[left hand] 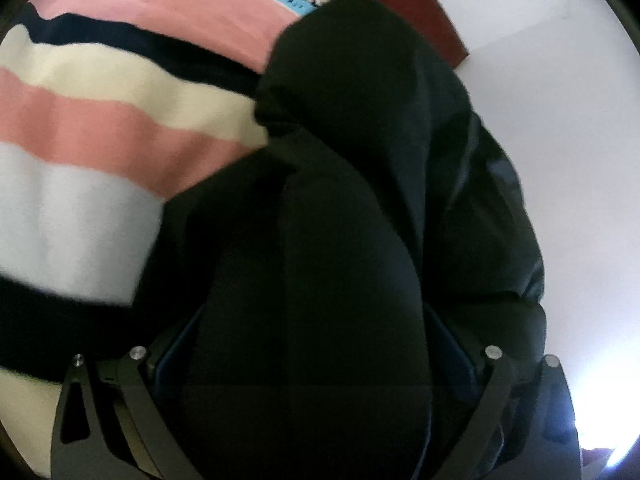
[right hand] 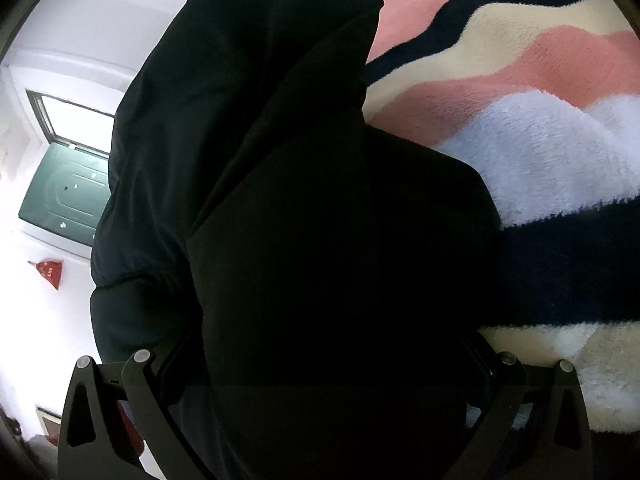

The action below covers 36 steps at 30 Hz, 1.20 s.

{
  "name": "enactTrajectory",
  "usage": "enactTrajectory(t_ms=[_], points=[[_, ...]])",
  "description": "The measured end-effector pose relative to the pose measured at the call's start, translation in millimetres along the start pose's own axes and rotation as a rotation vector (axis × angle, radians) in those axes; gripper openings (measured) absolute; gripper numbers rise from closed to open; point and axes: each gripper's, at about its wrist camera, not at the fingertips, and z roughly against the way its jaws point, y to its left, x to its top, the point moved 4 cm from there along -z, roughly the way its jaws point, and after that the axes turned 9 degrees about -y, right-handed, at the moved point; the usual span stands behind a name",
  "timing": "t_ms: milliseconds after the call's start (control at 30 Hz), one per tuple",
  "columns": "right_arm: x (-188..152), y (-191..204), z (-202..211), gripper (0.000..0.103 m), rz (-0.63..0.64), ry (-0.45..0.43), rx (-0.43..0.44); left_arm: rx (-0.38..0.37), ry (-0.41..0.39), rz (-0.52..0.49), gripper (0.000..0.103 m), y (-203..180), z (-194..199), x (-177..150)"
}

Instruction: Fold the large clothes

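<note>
Underneath everything lies the striped fleece blanket [left hand: 92, 120], in pink, cream, white and navy bands, and on it the black garment [left hand: 360, 160] is heaped, filling the middle of both wrist views. The left gripper [left hand: 316, 344] stands spread wide with a thick fold of the garment between its fingers; whether the pads press it cannot be told. The right gripper [right hand: 320, 344] looks equally wide around the same dark cloth, its grip likewise unclear.
</note>
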Motion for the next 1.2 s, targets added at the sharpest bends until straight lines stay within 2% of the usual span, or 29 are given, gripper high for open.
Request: enactTrajectory(t_ms=[100, 133, 167, 267, 333, 433, 633, 800, 900, 1000, 1100, 1133, 1200], points=[[-2.0, 5.1, -3.7, 0.102, 0.002, -0.009, -0.007, -0.115, -0.018, 0.020, 0.091, -16.0, 2.5, -13.9], [-3.1, 6.7, -3.4, 0.094, 0.011, -0.016, -0.011, -0.141, -0.027, 0.026, 0.087, -20.1, 4.3, -17.8], [-3.6, 8.2, -1.2, 0.077, 0.021, -0.024, -0.004, -0.162, -0.037, 0.029, 0.085, -24.4, 6.4, -21.5], [-0.1, 25.2, 7.0, 0.049, 0.060, -0.064, 0.036, -0.205, -0.087, 0.039, 0.070, -35.1, 15.1, -27.5], [0.4, 36.8, 11.0, 0.038, 0.100, -0.078, 0.030, -0.228, -0.118, 0.044, 0.054, -41.6, 21.7, -28.3], [2.6, 58.3, 19.6, 0.027, 0.160, -0.115, 0.026, -0.272, -0.174, 0.028, 0.040, -58.7, 37.9, -24.2], [10.1, 124.5, 48.3, 0.022, 0.299, -0.230, 0.088, -0.339, -0.222, -0.066, 0.037, -106.5, 73.9, -15.9], [0.5, 163.5, 77.5, 0.022, 0.328, -0.278, 0.154, -0.387, -0.274, -0.122, 0.037, -137.3, 116.9, -18.0], [-10.3, 175.1, 93.6, 0.022, 0.329, -0.298, 0.183, -0.382, -0.283, -0.140, 0.037, -140.7, 133.9, -19.1], [-20.0, 170.6, 95.1, 0.022, 0.305, -0.296, 0.168, -0.335, -0.267, -0.142, 0.037, -128.9, 132.4, -19.2], [-31.6, 146.1, 87.2, 0.022, 0.259, -0.275, 0.126, -0.243, -0.218, -0.134, 0.037, -117.7, 106.9, -24.5], [-34.4, 138.2, 82.9, 0.022, 0.240, -0.265, 0.109, -0.180, -0.194, -0.130, 0.037, -103.4, 95.7, -26.6], [-41.3, 115.5, 69.0, 0.023, 0.200, -0.238, 0.048, -0.143, -0.176, -0.099, 0.037, -85.0, 85.1, -30.9]])
